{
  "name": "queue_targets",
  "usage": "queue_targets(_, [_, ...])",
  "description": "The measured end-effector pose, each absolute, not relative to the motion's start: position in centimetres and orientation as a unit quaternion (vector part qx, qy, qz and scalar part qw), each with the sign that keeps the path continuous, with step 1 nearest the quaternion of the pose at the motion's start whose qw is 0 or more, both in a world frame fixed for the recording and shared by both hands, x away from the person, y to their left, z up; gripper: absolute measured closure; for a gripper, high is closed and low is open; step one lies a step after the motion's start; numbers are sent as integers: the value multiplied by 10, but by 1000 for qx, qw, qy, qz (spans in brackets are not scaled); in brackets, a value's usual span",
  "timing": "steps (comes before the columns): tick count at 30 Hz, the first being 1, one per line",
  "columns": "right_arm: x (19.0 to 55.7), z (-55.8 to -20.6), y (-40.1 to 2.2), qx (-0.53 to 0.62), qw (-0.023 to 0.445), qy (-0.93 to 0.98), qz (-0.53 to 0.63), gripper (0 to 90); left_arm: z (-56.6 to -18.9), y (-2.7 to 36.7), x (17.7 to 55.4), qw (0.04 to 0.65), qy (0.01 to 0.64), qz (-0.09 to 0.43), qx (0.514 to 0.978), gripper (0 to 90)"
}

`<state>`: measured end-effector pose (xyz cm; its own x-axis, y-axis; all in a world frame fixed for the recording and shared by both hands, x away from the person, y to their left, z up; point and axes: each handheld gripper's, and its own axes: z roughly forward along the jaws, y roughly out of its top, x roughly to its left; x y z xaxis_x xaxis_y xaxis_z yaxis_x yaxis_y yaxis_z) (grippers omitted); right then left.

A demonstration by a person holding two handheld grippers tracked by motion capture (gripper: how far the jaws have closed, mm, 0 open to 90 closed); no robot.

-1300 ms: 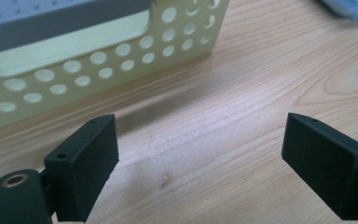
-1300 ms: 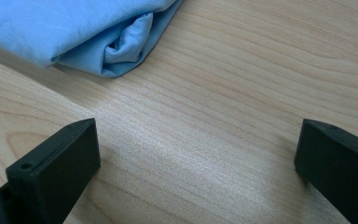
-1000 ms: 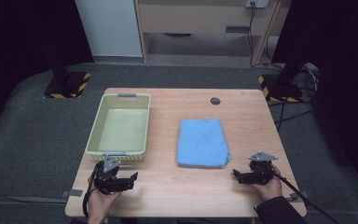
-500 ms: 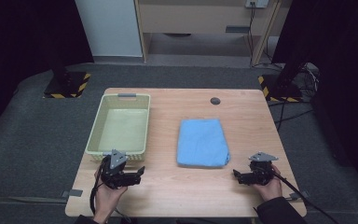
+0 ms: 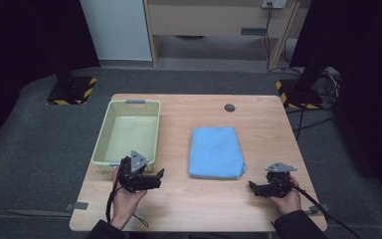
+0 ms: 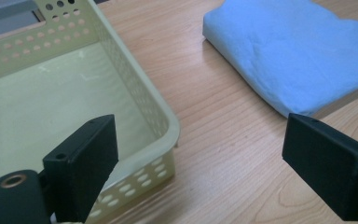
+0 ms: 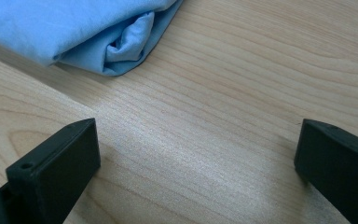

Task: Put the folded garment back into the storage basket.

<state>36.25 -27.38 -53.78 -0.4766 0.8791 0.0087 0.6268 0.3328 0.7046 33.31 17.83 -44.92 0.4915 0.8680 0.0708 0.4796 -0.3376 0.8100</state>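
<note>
The folded blue towel (image 5: 216, 152) lies flat in the middle of the wooden table (image 5: 258, 114), just right of the pale yellow basket (image 5: 128, 133), and neither has moved. The left gripper (image 5: 156, 175) has risen a little from the table and turned toward the towel since a second ago; it now hovers at the basket's near corner, its jaws spread wide and empty. The right gripper (image 5: 252, 187) stays near the towel's near right corner, also wide open, holding nothing.
</note>
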Motion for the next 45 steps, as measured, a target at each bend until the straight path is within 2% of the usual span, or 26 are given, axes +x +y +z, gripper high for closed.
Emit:
queue_targets(20, [362,-538,-274,474,191,794,330,2,-429,149,361,411,408,243,778,109])
queue_targets(45, [362,-538,-274,474,192,794,330,2,-442,118,401,453,396,197,774,92])
